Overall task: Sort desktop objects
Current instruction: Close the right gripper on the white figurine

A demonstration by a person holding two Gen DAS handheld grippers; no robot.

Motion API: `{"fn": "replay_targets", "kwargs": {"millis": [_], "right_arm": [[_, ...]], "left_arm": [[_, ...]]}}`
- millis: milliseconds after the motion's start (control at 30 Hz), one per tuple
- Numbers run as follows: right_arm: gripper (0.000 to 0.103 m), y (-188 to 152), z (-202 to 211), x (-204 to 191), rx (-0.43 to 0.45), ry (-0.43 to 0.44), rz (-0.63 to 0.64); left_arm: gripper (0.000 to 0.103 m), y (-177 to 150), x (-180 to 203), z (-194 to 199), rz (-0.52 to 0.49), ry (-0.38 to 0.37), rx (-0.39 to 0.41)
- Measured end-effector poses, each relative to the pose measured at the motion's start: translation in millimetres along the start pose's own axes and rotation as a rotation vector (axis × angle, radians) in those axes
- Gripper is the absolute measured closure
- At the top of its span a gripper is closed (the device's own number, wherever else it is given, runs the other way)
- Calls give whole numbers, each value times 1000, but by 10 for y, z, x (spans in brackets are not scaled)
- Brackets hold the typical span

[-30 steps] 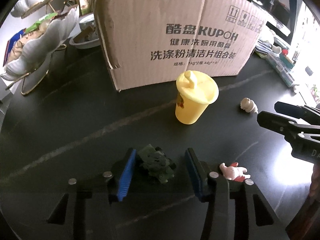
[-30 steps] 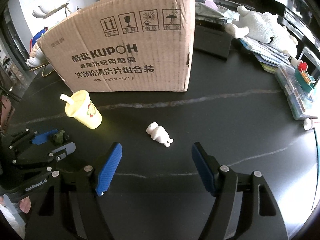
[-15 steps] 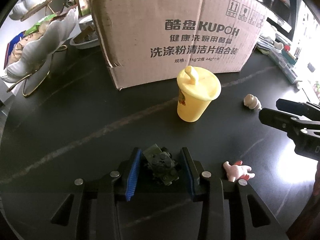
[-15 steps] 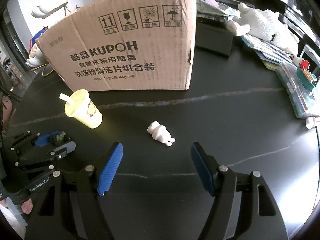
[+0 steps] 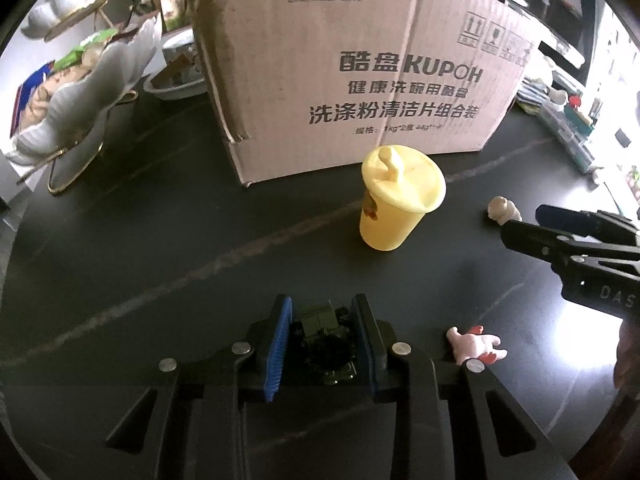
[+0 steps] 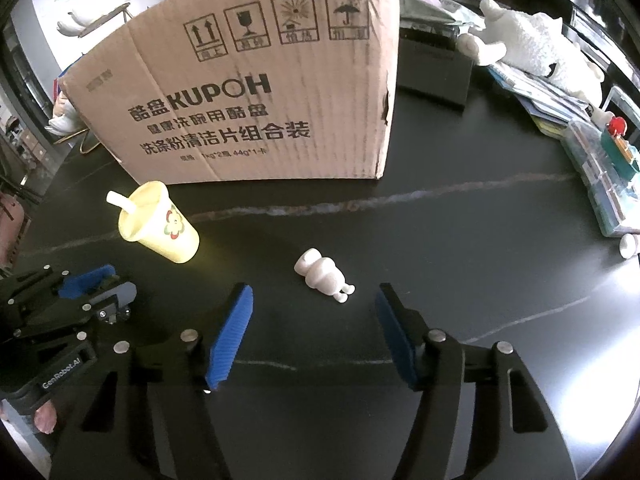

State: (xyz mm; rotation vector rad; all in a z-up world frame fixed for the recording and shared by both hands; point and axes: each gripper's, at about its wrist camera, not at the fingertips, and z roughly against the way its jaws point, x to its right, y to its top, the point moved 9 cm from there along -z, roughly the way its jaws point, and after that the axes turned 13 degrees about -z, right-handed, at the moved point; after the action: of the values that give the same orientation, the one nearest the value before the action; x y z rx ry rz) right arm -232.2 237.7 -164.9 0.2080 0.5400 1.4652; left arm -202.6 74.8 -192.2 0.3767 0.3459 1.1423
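Left gripper [image 5: 322,320] — bottom centre of its own view, jaws narrow and closing on a small dark green toy [image 5: 325,338] that sits between the blue pads [image 5: 277,346]. The pads look to be touching both of its sides; toy rests on the table. In the right wrist view the same gripper shows at lower left, with a fingertip of the person's hand below it at the frame edge.

Right gripper [image 6: 314,320] — bottom centre of its view, jaws about half open and closing, with nothing between them. A white figurine [image 6: 322,275] lies on its side just beyond the fingertips, apart from both pads [image 6: 231,336].

Other items: yellow lidded cup [image 5: 396,202] with a spout, upright at centre of the left view, flower print on its side. Pink figurine [image 5: 474,344] lying at lower right, near the left gripper's right finger.

Writing: cardboard box [image 6: 256,92] across the top of both views, printed "KUPOH" with Chinese characters beneath and four handling symbols. The left gripper's body reads "CenRobot.AI"; the right gripper's body shows "DAS", cut off.

Surface: black table [image 6: 460,232] with pale veins. White shell-shaped dishes on gold stands at upper left; white plush toy [image 6: 536,46], papers and clear plastic boxes at upper right.
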Motion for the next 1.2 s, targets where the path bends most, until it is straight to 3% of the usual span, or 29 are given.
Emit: {"fn": "replay_targets", "kwargs": {"millis": [567, 700, 800, 1200], "right_arm": [[54, 2, -165, -65, -18, -28, 28], [60, 6, -174, -52, -14, -42, 34], [71, 12, -188, -21, -6, -66, 44], [71, 110, -199, 73, 1, -37, 6]], "left_arm": [[76, 34, -57, 118, -6, -7, 20], [76, 15, -42, 117, -4, -8, 19], [76, 16, -60, 93, 5, -6, 18], [77, 20, -92, 43, 27, 0, 22]]}}
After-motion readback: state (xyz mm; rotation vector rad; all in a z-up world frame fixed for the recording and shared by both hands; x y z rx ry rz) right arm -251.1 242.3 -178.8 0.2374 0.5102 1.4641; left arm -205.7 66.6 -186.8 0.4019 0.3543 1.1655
